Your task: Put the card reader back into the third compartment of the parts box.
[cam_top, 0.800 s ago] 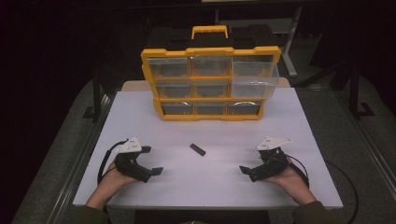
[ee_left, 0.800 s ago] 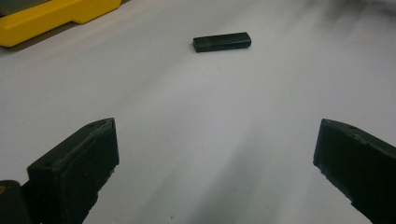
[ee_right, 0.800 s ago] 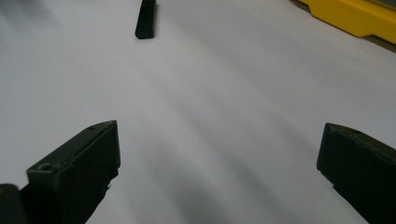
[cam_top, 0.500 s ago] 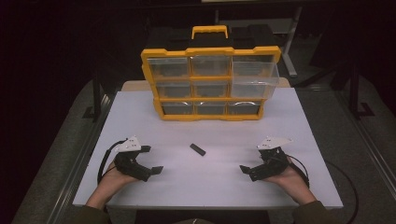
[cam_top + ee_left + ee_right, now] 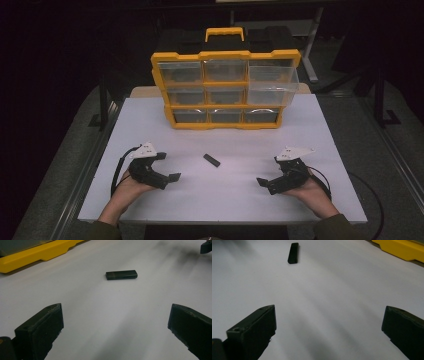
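Observation:
A small black rectangular bar (image 5: pixel 211 160) lies flat on the white table (image 5: pixel 220 197), midway between my two grippers. In the left gripper view the black bar (image 5: pixel 121 274) lies ahead of the jaws, long side across. The right gripper view has the black bar (image 5: pixel 293 252) ahead and to the left, lying end-on. My left gripper (image 5: pixel 169 172) rests on the table at the left, open and holding nothing. At the right, my right gripper (image 5: pixel 266 186) is likewise open with nothing between its jaws.
A yellow organiser case (image 5: pixel 225 90) with clear drawers stands upright at the back of the table; its right middle drawer (image 5: pixel 272 85) sticks out. Its yellow base (image 5: pixel 35 253) and yellow base (image 5: pixel 404 248) edge the gripper views. Dark floor surrounds the table.

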Tool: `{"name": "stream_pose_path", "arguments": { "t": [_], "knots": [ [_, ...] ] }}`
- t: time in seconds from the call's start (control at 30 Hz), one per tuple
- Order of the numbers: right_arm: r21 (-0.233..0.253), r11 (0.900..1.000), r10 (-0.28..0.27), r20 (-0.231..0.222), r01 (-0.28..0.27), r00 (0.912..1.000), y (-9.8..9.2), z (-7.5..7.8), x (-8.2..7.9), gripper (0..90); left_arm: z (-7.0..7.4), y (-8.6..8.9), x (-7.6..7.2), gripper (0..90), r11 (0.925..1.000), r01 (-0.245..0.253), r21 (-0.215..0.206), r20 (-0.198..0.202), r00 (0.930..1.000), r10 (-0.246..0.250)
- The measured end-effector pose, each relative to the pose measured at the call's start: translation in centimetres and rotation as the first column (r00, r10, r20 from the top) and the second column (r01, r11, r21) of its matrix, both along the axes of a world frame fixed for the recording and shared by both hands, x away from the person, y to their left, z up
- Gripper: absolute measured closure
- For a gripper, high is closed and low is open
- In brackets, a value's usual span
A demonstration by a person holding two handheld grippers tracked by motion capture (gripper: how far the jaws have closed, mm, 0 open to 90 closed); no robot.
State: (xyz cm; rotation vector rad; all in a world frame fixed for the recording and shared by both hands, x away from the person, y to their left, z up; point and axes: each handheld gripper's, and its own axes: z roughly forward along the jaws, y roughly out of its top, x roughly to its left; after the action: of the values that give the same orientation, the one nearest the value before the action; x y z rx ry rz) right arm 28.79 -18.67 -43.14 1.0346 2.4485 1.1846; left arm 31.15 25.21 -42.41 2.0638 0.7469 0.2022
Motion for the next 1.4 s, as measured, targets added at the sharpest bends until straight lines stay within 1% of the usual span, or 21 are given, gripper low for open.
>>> {"name": "stream_pose_path", "arguments": {
  "t": [0.2,0.23,0.3,0.47,0.63,0.73,0.87,1.07,1.13,1.27,1.33,1.4],
  "knots": [
    [0.002,1.000,-0.004,0.016,0.004,0.9999,0.1,0.3,-0.2,0.0,0.3,-0.4,0.0,0.0,1.0000,-0.004,-0.002,0.005,1.0000,0.004],
    [0.002,1.000,-0.002,0.022,0.002,0.9997,0.1,0.4,-0.2,0.0,0.3,-0.5,0.1,0.0,0.9999,-0.007,-0.009,0.002,1.0000,0.007],
    [0.007,1.000,-0.009,0.026,0.009,0.9996,0.1,0.5,-0.3,0.0,0.5,-0.7,0.3,0.0,1.0000,-0.007,-0.004,0.007,0.9999,0.007],
    [0.004,1.000,-0.004,0.023,0.004,0.9997,0.2,0.4,-0.4,0.0,0.8,-1.5,0.4,0.0,0.9999,-0.006,0.009,0.018,0.9998,0.006],
    [0.002,1.000,-0.003,0.024,0.003,0.9997,0.2,0.4,-0.3,0.0,1.0,-2.2,0.7,0.0,0.9999,0.002,0.010,0.020,0.9998,-0.002],
    [0.006,1.000,-0.004,0.027,0.004,0.9996,0.2,0.4,-0.3,0.0,0.9,-2.5,0.9,0.0,1.0000,0.006,-0.001,0.015,0.9999,-0.006],
    [0.005,1.000,-0.002,0.026,0.002,0.9997,0.2,0.4,-0.3,0.0,0.9,-2.7,1.1,0.0,1.0000,0.006,0.003,0.015,0.9999,-0.006],
    [0.008,1.000,-0.001,0.024,0.001,0.9997,0.2,0.4,-0.3,0.0,1.1,-3.4,1.4,0.0,0.9999,0.003,-0.010,0.021,0.9998,-0.002],
    [0.011,1.000,-0.001,0.025,0.000,0.9997,0.2,0.4,-0.3,0.0,1.1,-3.7,1.5,0.0,1.0000,0.001,-0.003,0.018,0.9998,-0.001],
    [0.013,1.000,0.000,0.026,0.000,0.9997,0.2,0.4,-0.3,0.0,1.1,-4.2,1.8,0.0,0.9999,-0.002,-0.010,0.012,0.9999,0.003],
    [0.013,1.000,0.000,0.025,-0.001,0.9997,0.2,0.4,-0.3,0.0,1.1,-4.6,2.0,0.0,1.0000,-0.004,-0.004,0.012,0.9999,0.004],
    [0.013,1.000,0.000,0.025,0.000,0.9997,0.2,0.4,-0.3,0.0,1.1,-4.8,2.1,0.0,1.0000,-0.005,-0.008,0.012,0.9999,0.005]
  ]
}}
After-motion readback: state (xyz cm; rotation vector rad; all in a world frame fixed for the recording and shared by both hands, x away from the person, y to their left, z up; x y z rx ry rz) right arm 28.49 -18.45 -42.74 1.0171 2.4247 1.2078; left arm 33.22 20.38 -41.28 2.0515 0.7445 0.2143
